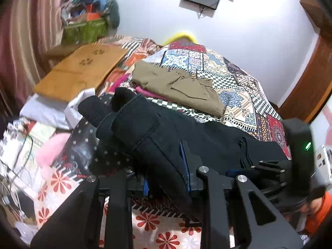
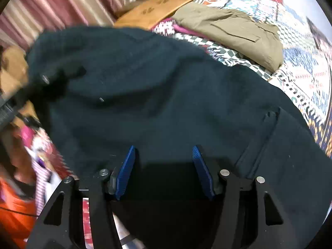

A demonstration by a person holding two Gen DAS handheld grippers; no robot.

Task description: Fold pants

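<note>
Black pants lie across the bed, and a thick fold of them rises between the blue pads of my left gripper, which is shut on it. In the right wrist view the same pants fill the middle, lifted at their left end. My right gripper hovers over the pants. Its blue pads stand apart and do not press on the cloth, so it is open. The fingertips of the left gripper are hidden by the fabric.
Folded khaki pants rest further back on the patchwork bedspread. A wooden board lies to the left by a striped curtain. A pile of clothes sits at the back. An orange sleeve shows at the edge.
</note>
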